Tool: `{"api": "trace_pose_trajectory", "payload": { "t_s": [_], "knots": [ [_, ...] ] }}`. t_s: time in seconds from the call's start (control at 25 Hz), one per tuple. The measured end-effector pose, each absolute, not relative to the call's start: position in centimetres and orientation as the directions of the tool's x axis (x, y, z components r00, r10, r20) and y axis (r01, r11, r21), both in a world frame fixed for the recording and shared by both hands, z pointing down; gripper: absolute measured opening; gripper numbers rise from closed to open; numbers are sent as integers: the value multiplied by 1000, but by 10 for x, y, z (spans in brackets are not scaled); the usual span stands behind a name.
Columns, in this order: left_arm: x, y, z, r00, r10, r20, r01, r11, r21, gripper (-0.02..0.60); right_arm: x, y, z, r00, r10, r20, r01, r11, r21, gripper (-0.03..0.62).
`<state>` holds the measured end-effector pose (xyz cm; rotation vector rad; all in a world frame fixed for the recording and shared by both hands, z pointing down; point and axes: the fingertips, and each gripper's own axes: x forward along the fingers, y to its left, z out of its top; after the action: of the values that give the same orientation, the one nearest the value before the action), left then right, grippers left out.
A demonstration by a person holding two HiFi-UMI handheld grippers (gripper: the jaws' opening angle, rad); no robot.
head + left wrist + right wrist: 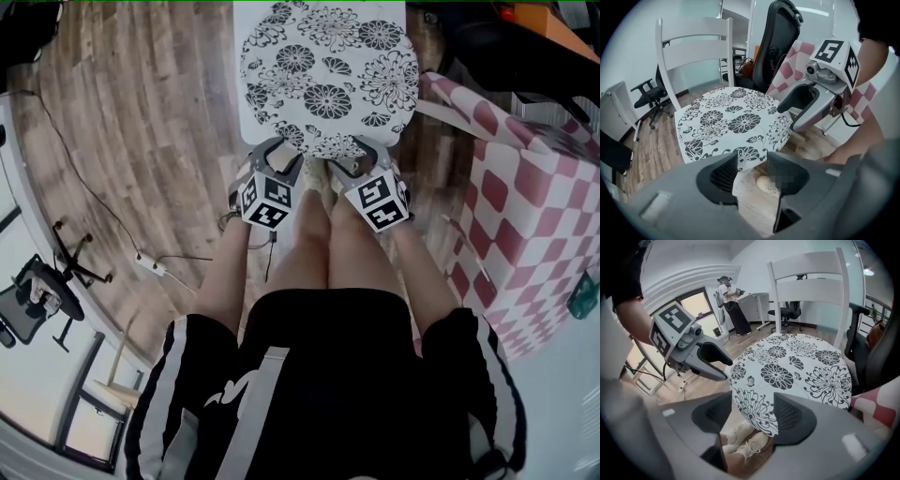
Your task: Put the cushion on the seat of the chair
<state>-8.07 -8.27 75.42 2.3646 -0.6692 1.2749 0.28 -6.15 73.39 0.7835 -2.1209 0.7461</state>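
Cushion (328, 75) lies flat on the white chair (693, 47), above pale plank floor (141, 122).

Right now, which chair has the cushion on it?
The white slat-back chair: the floral cushion covers its seat. The others are black office chairs.

**Operator:** Exposure status?

**Technician:** Bright, even daylight. The cushion (328, 75) is correctly exposed, with crisp print and no glare.

**Operator:** Light source?

**Technician:** In the right gripper view, a window (696, 305) left of the cushion, its panes blown out. Shadow under the cushion's near edge is soft.

**Operator:** Distortion?

**Technician:** Both gripper views show heavy fisheye and black corners. The chair back (693, 49) behind the cushion bows. The foreground below the cushion is out of focus.
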Motion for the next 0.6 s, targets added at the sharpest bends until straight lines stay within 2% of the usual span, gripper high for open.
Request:
{"api": "trace_pose_trajectory", "payload": {
  "t_s": [0.6],
  "knots": [
    [-81, -80, 716, 500, -256, 827, -592, -799, 110, 199, -1, -68, 690, -559, -337, 757, -726, 640, -252, 255]
  ]
}}
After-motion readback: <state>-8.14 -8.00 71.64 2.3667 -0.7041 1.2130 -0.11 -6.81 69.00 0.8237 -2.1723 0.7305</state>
